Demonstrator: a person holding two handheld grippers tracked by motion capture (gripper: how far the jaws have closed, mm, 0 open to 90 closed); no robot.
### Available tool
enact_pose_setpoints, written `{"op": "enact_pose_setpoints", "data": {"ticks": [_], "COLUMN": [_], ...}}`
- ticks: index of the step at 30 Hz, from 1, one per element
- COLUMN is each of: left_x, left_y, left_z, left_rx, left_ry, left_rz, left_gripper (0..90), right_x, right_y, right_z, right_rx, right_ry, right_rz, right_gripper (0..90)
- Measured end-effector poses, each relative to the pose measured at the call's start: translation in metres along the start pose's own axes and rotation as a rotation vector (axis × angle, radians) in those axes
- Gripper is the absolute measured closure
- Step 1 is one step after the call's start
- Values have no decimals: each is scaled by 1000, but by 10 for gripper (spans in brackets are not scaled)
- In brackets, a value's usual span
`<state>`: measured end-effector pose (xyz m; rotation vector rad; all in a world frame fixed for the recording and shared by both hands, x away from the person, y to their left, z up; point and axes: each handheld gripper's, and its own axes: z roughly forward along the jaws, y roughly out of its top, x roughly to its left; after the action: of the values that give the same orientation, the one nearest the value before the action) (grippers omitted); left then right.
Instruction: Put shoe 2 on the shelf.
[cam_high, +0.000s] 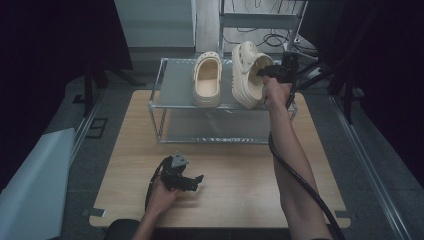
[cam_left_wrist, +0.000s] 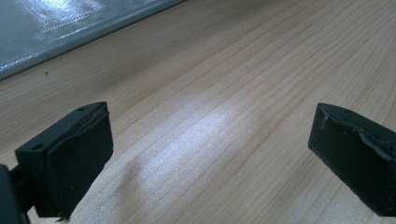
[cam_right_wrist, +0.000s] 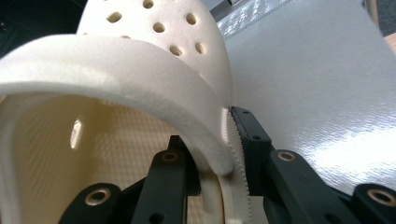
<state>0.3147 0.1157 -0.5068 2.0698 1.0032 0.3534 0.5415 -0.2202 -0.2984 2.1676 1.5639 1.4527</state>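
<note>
Tilted clog (cam_high: 248, 75) is pinched at its sidewall by right gripper (cam_high: 265, 73) jaws; slip onto rack (cam_high: 175, 85) is risked. Left gripper (cam_high: 192, 181) jaws are held wide, empty.

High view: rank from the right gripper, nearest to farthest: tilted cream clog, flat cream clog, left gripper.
1. Tilted cream perforated foam clog: on its side at the right of the metal-framed shelf, clamped in the right gripper.
2. Flat cream foam clog: sole down, just left of the first.
3. Left gripper: on the wooden table, near the front edge.
</note>
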Motion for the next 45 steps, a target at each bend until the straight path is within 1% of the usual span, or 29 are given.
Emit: {"op": "enact_pose_setpoints", "data": {"ticks": [2,3,7,8,11,17,18,19,22,24,25,26,27,28,29,30,31,32,37,38,39,42,45], "left_x": [0,0,0,0,0,0,0,-1,-1,-2,-2,-2,-2,-2,-2,-2,-2,-2,-3,-3,-3,-3,-3], "left_y": [0,0,0,0,0,0,0,0,0,0,0,0,0,0,0,0,0,0,1,1,1,1,1], "left_z": [0,-1,-1,-1,0,-1,0,0,1,1,1,1,1,1,1,1,1,1,1,2,2,1,1], "left_rx": [-2,-3,-9,-8,-7,-8,-6,-4,-3,-1,1,1,1,1,0,0,0,-1,-3,-3,-3,-3,-5], "left_ry": [2,-3,-15,-16,-16,-26,-29,-27,-28,-32,-33,-31,-32,-32,-31,-31,-31,-34,-35,-35,-35,-37,-36], "left_rz": [-1,-5,-12,-11,-12,-17,-17,-15,-12,-11,-8,-6,-7,-7,-7,-7,-7,-7,-10,-10,-10,-9,-9], "left_gripper": [2,2,2,2,2,2,2,2,2,2,2,1,1,1,1,1,1,1,0,1,0,1,1], "right_x": [2,3,5,4,5,6,5,5,6,9,9,11,13,13,16,17,17,20,24,25,25,30,31], "right_y": [0,-1,-2,-2,-3,-4,-5,-5,-5,-6,-6,-7,-7,-7,-9,-10,-10,-12,-14,-15,-15,-17,-17], "right_z": [4,7,14,16,19,22,23,23,23,24,24,26,26,26,28,28,28,30,32,33,33,35,35], "right_rx": [-3,-5,-14,-16,-17,-39,-45,-46,-48,-51,-51,-49,-53,-53,-53,-49,-49,-52,-53,-47,-47,-55,-57], "right_ry": [-7,-16,-40,-38,-36,-32,-27,-28,-25,-20,-20,-9,-8,-8,5,9,9,13,20,26,26,18,15], "right_rz": [1,-3,8,19,22,43,68,72,71,66,66,65,64,64,68,67,67,60,53,35,35,11,16], "right_gripper": [745,742,733,730,724,686,666,662,636,587,587,548,525,525,465,447,447,416,371,351,351,335,333]}}
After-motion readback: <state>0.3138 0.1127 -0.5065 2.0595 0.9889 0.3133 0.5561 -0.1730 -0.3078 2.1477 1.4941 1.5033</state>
